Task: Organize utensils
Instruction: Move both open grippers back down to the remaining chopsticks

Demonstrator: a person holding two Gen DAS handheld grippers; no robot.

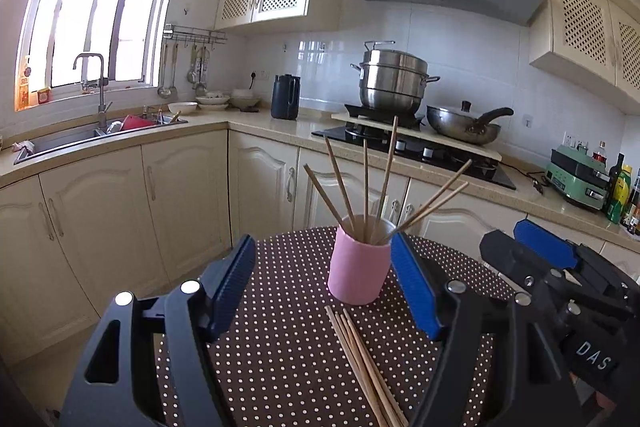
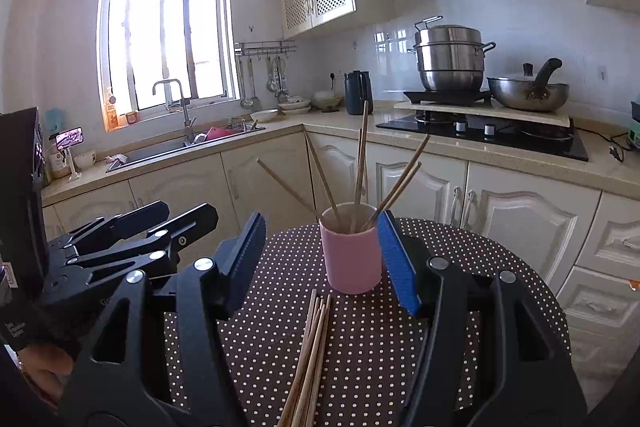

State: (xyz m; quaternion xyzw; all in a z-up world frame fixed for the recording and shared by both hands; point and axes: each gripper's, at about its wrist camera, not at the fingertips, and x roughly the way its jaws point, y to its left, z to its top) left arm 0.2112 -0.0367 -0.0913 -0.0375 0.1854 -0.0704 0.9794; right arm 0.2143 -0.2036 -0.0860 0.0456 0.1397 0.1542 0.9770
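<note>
A pink cup (image 1: 359, 274) stands upright on a round table with a brown polka-dot cloth (image 1: 288, 355). Several wooden chopsticks (image 1: 366, 183) stand fanned out in it. A bundle of loose chopsticks (image 1: 366, 367) lies on the cloth in front of the cup. My left gripper (image 1: 324, 287) is open and empty, its blue pads either side of the cup, just short of it. In the right wrist view my right gripper (image 2: 322, 263) is open and empty, with the cup (image 2: 352, 259) between its fingers and the loose chopsticks (image 2: 310, 355) below.
The other gripper shows at the right edge of the left wrist view (image 1: 560, 279) and at the left of the right wrist view (image 2: 116, 247). Kitchen cabinets, a sink (image 1: 100, 135) and a stove with pots (image 1: 400, 131) stand behind the table.
</note>
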